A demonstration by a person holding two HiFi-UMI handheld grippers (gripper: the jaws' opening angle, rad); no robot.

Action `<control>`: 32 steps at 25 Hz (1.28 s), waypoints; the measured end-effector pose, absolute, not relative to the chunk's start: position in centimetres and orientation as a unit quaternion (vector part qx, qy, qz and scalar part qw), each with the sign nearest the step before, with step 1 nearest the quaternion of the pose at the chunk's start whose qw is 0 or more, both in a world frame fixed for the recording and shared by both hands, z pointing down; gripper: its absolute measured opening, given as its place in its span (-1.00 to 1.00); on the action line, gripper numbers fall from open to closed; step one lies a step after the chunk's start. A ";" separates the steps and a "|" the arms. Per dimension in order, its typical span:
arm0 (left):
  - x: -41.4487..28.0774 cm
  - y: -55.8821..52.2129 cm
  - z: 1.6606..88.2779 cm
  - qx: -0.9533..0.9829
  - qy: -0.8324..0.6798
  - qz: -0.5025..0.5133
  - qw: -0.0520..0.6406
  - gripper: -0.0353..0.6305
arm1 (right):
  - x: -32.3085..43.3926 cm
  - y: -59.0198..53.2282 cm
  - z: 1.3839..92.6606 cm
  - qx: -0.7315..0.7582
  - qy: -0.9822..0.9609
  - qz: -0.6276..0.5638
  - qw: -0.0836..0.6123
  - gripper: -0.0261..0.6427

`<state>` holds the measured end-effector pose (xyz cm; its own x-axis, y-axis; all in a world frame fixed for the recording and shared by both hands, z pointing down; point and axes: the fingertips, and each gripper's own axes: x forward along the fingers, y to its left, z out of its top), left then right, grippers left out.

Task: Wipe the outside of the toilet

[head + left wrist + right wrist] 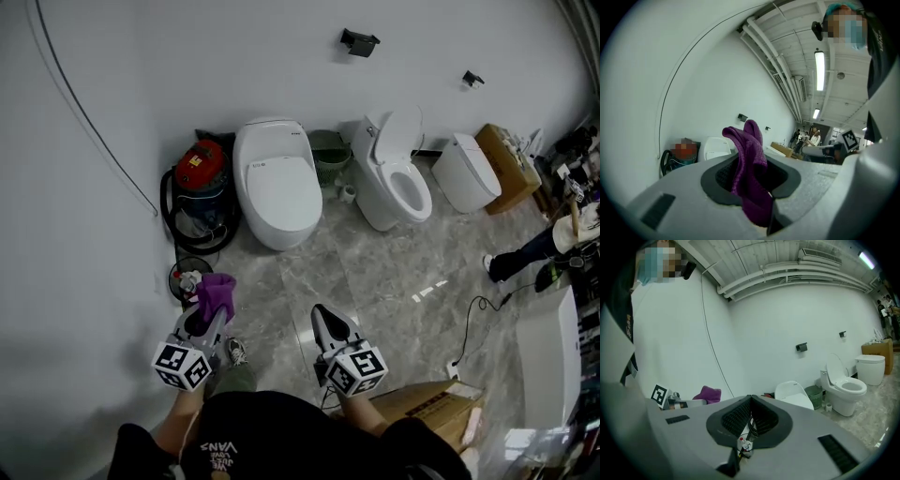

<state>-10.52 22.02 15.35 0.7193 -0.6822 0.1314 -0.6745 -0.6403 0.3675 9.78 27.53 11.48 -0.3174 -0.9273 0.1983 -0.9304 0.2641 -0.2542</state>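
Three white toilets stand along the far wall: one with its lid down (277, 178), one with the lid up (394, 173), and a smaller closed one (466, 171). My left gripper (212, 307) is held low at the left, well short of them, and is shut on a purple cloth (217, 292) that sticks up from its jaws (749, 157). To its right my right gripper (321, 315) is shut with nothing in it (750, 400). The right gripper view shows the closed toilet (793, 393) and the open one (843, 385) ahead.
A red vacuum cleaner (200, 180) with a black hose sits left of the closed toilet. A green bin (330, 155) stands between the toilets. Cardboard boxes lie at the far right (506, 164) and near my feet (431, 408). A person (553, 246) is at the right edge.
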 end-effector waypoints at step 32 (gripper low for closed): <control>-5.1 -4.2 28.9 0.889 -0.417 0.015 0.189 -0.56 | 13.5 -3.5 23.7 0.489 -0.846 0.194 0.094 -0.92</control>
<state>-5.05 -4.21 28.86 0.6522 -0.7354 0.1838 -0.7465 -0.5810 0.3244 13.48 -3.54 23.71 -0.5050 -0.7900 0.3478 -0.8626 0.4475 -0.2360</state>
